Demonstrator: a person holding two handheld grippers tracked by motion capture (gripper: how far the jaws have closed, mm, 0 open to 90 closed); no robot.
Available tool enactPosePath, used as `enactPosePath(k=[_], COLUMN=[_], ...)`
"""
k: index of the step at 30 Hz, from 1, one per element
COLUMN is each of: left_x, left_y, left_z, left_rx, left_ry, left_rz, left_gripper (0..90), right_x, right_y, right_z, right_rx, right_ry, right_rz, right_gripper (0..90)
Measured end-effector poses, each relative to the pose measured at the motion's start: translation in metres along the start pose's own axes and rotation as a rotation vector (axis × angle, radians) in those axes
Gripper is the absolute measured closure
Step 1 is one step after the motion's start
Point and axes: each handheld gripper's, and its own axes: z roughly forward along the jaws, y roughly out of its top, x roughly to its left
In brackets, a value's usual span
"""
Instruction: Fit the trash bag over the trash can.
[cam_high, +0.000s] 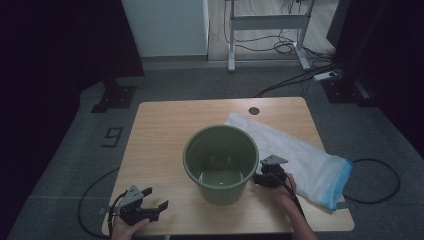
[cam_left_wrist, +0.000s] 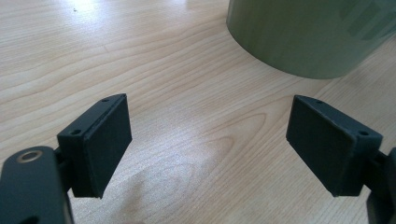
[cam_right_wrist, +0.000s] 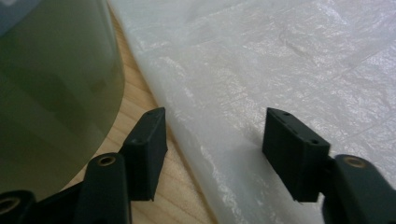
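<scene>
A green pot (cam_high: 220, 163), round and empty, stands at the middle of the surface (cam_high: 160, 130). A white bag (cam_high: 300, 157) lies at 3 o'clock. Left tongs (cam_high: 152, 199) and right tongs (cam_high: 260, 172) are both spread.

Green bucket (cam_high: 220, 162), white bag (cam_high: 295, 155)

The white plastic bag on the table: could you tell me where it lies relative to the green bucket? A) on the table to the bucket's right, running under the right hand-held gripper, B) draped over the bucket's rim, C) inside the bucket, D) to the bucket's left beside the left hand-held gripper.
A: the white plastic bag lies flat on the table right of the green bucket, and the right hand-held gripper hovers open over its edge.
</scene>
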Motion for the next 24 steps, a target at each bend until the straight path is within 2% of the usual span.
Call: enactPosePath(k=[3,4,5,6,11,14,17,19,21,22,23,24], left_x=[0.000,0.000,0.000,0.000,0.000,0.000,0.001,0.001,0.001,0.001,0.000,0.000], left_y=[0.000,0.000,0.000,0.000,0.000,0.000,-0.001,-0.001,-0.001,-0.001,-0.001,-0.001], left_z=[0.000,-0.001,-0.001,-0.002,-0.001,-0.001,0.000,0.000,0.000,0.000,0.000,0.000], left_rx=[-0.002,-0.006,-0.006,-0.010,-0.005,-0.002,-0.003,-0.001,0.001,0.001,0.000,0.000], left_ry=[0.001,0.003,0.003,0.004,0.005,0.005,0.005,0.008,0.008,0.008,0.008,0.008], left_rz=[-0.001,-0.005,-0.005,-0.006,-0.002,-0.002,-0.006,-0.008,-0.008,-0.008,-0.007,-0.007], left_gripper=[13.9,13.9,13.9,13.9,13.9,13.9,13.9,13.9,13.9,13.9,13.9,13.9], right_x=[-0.001,-0.003,-0.003,-0.004,-0.013,-0.020,-0.028,-0.032,-0.036,-0.036,-0.038,-0.038], right_y=[0.000,0.000,0.000,0.001,0.001,-0.001,-0.006,-0.007,-0.007,-0.007,-0.005,-0.005], right_z=[0.000,0.000,0.000,-0.002,-0.004,-0.006,-0.016,-0.024,-0.033,-0.033,-0.043,-0.043], right_rx=[-0.002,-0.001,-0.001,0.009,0.018,0.009,-0.074,-0.122,-0.169,-0.169,-0.211,-0.211], right_ry=[-0.010,-0.020,-0.020,-0.028,-0.047,-0.044,-0.034,-0.038,-0.042,-0.042,-0.050,-0.050], right_rz=[0.011,0.020,0.020,0.026,0.058,0.089,0.156,0.183,0.203,0.203,0.208,0.208], right_gripper=[46.0,52.3,52.3,60.5,82.3,87.7,88.4,88.5,88.6,88.6,88.6,88.6])
